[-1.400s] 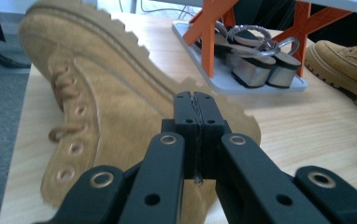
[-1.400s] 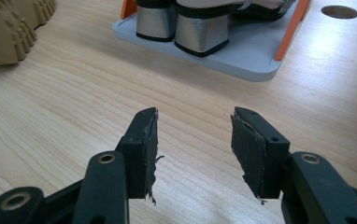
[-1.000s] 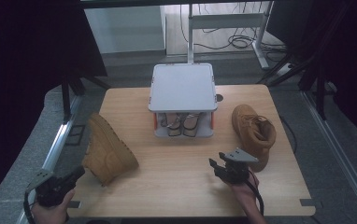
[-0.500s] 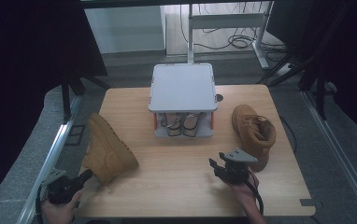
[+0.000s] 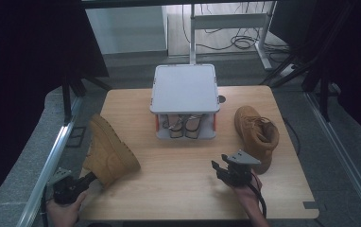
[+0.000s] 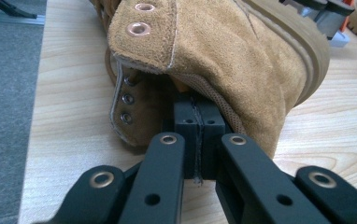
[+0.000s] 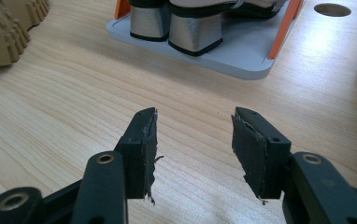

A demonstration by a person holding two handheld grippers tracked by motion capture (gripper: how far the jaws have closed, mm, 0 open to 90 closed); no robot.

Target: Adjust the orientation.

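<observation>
My left tongs (image 6: 196,140) were clenched at the collar of the tan boot (image 5: 108,150), lying on its side at the table's (image 5: 178,189) left edge, long axis running away from me, while my right tongs (image 7: 193,149) hung released mid-table.

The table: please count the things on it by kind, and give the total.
Tan boots: 2, one at the left, one at the right
Grey shoe rack: 1
Shoes with silver heels in the rack: 2
Total: 5
</observation>
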